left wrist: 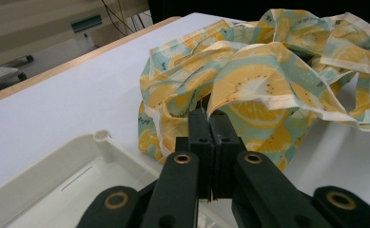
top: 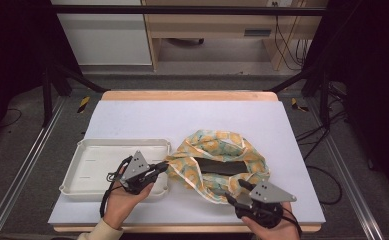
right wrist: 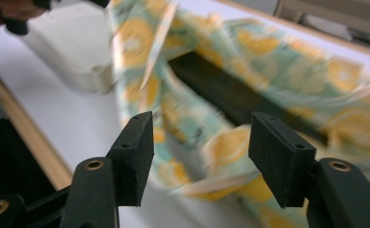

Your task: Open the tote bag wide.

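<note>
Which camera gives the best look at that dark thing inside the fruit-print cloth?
The high view: the dark thing lies in the opening of the fruit-print cloth, seen whole from above. The right gripper view shows it blurred; the left gripper view gives mainly cloth folds.

The tray (top: 89,165) lies left of the cloth (top: 217,150) — both on the table (top: 192,117), edges touching.
</note>
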A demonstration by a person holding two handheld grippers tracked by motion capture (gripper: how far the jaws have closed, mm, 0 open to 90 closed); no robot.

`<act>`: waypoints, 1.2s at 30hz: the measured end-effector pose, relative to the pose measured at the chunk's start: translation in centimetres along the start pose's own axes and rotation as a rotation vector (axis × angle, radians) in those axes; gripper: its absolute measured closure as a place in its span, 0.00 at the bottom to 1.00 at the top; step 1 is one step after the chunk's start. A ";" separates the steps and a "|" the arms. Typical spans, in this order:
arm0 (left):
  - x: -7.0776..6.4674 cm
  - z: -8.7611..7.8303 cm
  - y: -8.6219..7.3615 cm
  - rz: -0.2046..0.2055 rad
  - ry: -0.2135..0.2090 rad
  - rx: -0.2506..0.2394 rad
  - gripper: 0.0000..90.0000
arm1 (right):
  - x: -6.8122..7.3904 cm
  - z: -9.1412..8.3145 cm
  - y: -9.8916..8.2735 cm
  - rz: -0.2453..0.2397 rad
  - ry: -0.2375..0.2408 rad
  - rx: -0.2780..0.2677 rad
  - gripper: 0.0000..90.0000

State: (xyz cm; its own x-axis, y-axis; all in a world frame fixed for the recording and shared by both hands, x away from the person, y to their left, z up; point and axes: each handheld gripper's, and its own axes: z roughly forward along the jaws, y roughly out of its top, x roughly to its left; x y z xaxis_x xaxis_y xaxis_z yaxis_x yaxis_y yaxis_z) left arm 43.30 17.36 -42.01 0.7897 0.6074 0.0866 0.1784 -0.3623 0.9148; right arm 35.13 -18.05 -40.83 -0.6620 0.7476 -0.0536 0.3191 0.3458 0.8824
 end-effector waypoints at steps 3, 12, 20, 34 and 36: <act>-0.1 0.0 0.0 0.011 -0.002 0.005 1.00 | -1.7 0.2 1.5 0.009 -0.041 0.015 0.47; -0.4 0.1 0.0 0.029 -0.007 0.010 1.00 | -7.0 2.8 3.6 0.085 -0.151 0.132 0.57; -0.3 0.0 0.0 0.033 -0.002 0.007 1.00 | -7.9 3.3 1.3 0.125 -0.128 0.226 0.75; -0.5 0.1 0.1 0.025 -0.008 0.004 1.00 | -4.5 0.2 -3.1 0.071 -0.036 0.262 0.75; -0.5 0.1 0.1 0.023 -0.010 0.003 1.00 | -4.3 0.5 -3.3 0.056 -0.036 0.288 0.69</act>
State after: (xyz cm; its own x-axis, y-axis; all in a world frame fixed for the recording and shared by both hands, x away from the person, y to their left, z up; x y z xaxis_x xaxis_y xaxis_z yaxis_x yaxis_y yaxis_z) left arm 42.96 16.92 -41.98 0.7996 0.5915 0.1038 0.1617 -0.3786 0.9113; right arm 37.22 -22.13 -43.77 -0.6145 0.7883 -0.0296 0.5378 0.4460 0.7154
